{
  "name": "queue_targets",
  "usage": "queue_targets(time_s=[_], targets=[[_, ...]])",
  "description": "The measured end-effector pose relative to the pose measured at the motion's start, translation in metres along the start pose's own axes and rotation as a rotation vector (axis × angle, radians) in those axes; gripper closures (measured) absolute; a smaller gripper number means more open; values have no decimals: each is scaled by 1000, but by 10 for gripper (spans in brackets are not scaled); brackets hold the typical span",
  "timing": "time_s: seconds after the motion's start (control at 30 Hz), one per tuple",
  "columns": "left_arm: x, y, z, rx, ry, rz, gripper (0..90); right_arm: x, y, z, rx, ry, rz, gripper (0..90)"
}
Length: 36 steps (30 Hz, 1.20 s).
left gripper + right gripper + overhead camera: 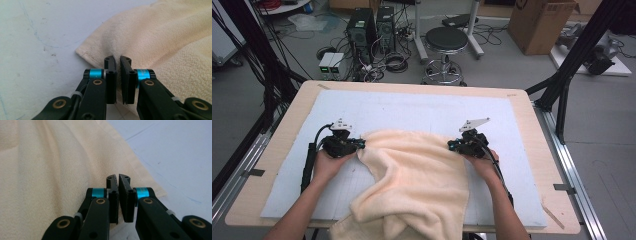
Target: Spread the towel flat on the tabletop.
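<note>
Towel (412,185), cream and rumpled, lies on the white mat (412,107) in the middle of the table (277,125), its near end hanging over the table's front edge. Its far edge runs between the two grippers. The left gripper (358,145) is at the towel's far left corner; in the left gripper view its jaws stand pressed almost together, pinching the hem of that corner (86,53) between their tips. The right gripper (452,145) is at the far right corner; in the right gripper view its jaws are likewise closed to a thin slit, nipping the towel's edge (140,171) just beside the bare mat. Both grippers lie low and level on the mat, pointing inward toward each other across the towel. Each hand wraps its gripper from behind, left hand (328,162) and right hand (484,162), with forearms coming in from the near side, spread apart on either side of the towel.
</note>
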State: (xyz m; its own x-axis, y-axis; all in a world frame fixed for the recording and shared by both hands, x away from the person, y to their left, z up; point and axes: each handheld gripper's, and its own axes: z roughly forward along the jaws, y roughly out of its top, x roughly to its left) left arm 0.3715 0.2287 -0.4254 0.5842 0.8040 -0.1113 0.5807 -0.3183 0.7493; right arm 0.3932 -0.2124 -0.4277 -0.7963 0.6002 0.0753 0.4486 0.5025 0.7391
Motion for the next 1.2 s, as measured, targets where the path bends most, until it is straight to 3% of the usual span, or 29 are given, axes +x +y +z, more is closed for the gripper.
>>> queue_targets(time_s=[0.33, 0.5, 0.63, 0.67, 0.7, 0.8, 0.83, 0.87, 0.9, 0.93, 0.97, 1.07, 1.1, 1.2], targets=[[5, -1, -17, -39, -14, -1, 840, 15, 13, -12, -39, 38, -61, 869], [11, 3, -22, -68, -6, -23, 845, 20, 21, -16, -48, 47, -84, 875], [26, 30, -19, -93, 29, -44, 846, 11, 43, -19, -41, -7, -101, 881], [30, 41, -18, -93, 42, -41, 848, -1, 62, -21, -53, -31, -94, 883], [33, 54, -16, -98, 62, -36, 848, -1, 62, -21, -53, -31, -94, 883], [43, 96, -8, -136, 154, -11, 839, -25, 102, -22, -79, -122, -98, 877], [44, 107, -6, -144, 205, 13, 801, -32, 115, -22, -96, -166, -88, 849], [44, 114, -3, -136, 239, 1, 695, -39, 123, -21, -105, -228, -77, 715], [46, 117, -1, -133, 208, -28, 603, -44, 127, -18, -104, -264, -38, 659], [47, 116, 0, -133, 182, -32, 589, -48, 126, -16, -113, -235, -2, 652], [46, 113, 1, -120, 182, -24, 589, -49, 123, -12, -104, -220, 12, 635], [44, 95, 4, -103, 160, -16, 549, -42, 112, 4, 16, -174, 10, 577], [44, 89, 4, -93, 151, -26, 546, -34, 98, 9, 8, -175, -20, 581], [41, 70, 4, -88, 108, -42, 527, -31, 86, 11, 21, -151, -13, 564]])
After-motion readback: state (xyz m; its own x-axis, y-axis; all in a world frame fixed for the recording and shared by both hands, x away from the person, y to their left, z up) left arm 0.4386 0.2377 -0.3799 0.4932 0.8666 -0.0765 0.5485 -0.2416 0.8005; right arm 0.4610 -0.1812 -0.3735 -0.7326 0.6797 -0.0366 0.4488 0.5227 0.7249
